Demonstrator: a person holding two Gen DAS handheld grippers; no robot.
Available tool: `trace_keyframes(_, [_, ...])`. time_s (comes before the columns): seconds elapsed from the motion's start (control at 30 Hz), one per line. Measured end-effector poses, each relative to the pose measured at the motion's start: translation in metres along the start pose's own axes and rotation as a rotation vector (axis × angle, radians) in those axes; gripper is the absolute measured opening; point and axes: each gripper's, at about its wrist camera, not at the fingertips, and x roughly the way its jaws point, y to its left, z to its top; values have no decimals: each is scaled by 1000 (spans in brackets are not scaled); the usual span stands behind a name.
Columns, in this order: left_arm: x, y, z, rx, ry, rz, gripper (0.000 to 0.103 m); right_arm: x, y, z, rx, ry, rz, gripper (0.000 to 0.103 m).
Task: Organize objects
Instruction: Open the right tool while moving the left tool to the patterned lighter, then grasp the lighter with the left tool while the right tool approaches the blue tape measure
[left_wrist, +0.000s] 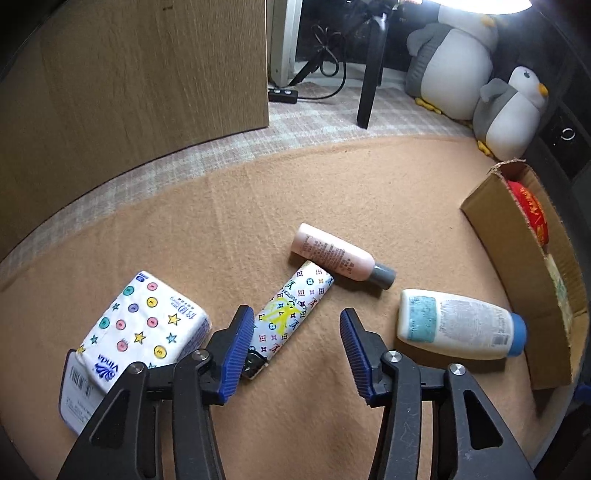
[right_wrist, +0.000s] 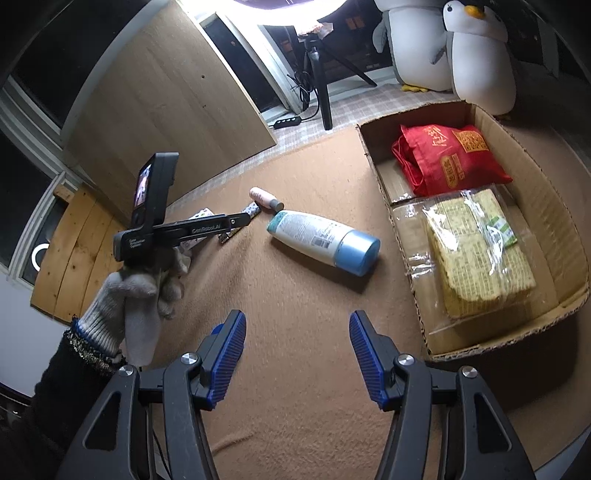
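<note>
Patterned case (left_wrist: 291, 310): lying flat on the tan blanket (left_wrist: 332, 192), long axis running diagonally from the near left toward the far right; its far end is touching the pink bottle, its dark near end is sitting just beside the left finger (left_wrist: 236, 343) of the left gripper.
Pink bottle (left_wrist: 334, 254): lying on its side mid-blanket, grey cap pointing right toward the box, base pointing to the far left.
White bottle (right_wrist: 321, 240): lying on its side near the blanket's right edge, just beside the cardboard box (right_wrist: 373, 177), blue cap pointing toward the box and the near side.
Tissue pack (left_wrist: 144, 328): resting near the blanket's left edge, tilted, its near corner lying over a flat grey item; just left of the patterned case.
Box contents: a red pouch (right_wrist: 450, 158) is sitting toward the far end, a clear-wrapped yellow pack (right_wrist: 480, 254) toward the near end.
Left gripper (left_wrist: 295, 339): jaws partly apart, gripping nothing; the case is lying across the gap by the left finger, and I cannot tell whether that pad is touching it.
Right gripper (right_wrist: 297, 347): jaws partly apart and empty, hovering over bare blanket, well apart from the white bottle.
Gloved hand (right_wrist: 147, 291): holding the left gripper's handle, pointing it toward the case.
</note>
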Motion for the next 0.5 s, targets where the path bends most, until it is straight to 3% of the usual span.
trace_keyframes(0.27, [7, 3, 3, 0, 11, -5, 48, 4, 7, 0, -7, 8, -2, 54])
trace_keyframes(0.33, [8, 4, 2, -1, 11, 5, 40, 5, 10, 0, -14, 11, 0, 54])
trace_keyframes(0.5, [3, 4, -5, 15, 3, 6, 31, 10, 18, 2, -35, 21, 7, 54])
